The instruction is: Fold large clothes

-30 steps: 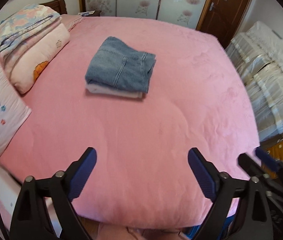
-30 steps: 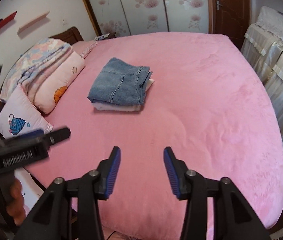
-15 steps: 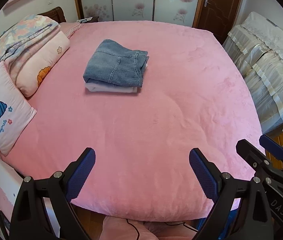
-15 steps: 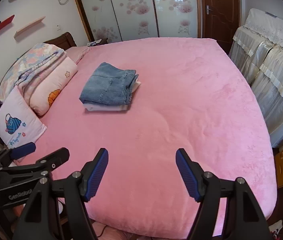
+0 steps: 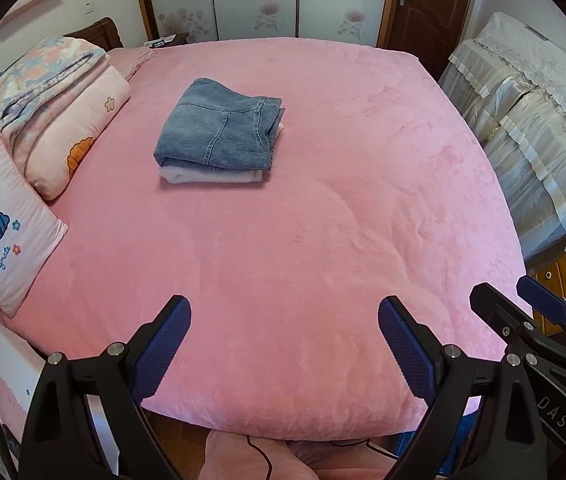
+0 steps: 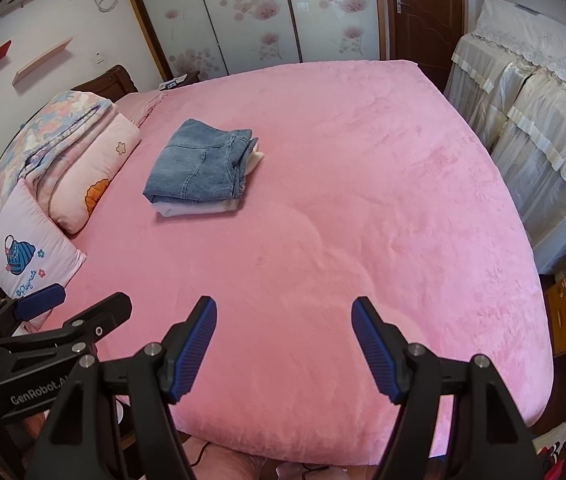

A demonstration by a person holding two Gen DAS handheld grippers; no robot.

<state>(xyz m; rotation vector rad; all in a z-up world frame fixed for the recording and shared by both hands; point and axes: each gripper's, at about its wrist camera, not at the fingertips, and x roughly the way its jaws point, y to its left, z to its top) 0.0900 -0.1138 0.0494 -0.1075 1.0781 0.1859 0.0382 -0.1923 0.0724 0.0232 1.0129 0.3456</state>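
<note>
Both jaws wide open, nothing between them — left gripper [image 5: 285, 354] and right gripper [image 6: 284, 350] hang over the bed's [image 5: 303, 280] near edge.
Folded jeans [image 5: 219, 126] sit mid-bed atop a white garment [image 5: 207, 176], well clear — I read them as stacked aside, done.

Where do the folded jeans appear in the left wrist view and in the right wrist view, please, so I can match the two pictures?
Left wrist view: the folded jeans lie upper centre, slightly left, on a pale folded garment on the pink bed.
Right wrist view: the folded jeans sit left of centre, upper half, on the same pale garment.
Shared landmark: the Playmate cushion, at the left edge.
</note>
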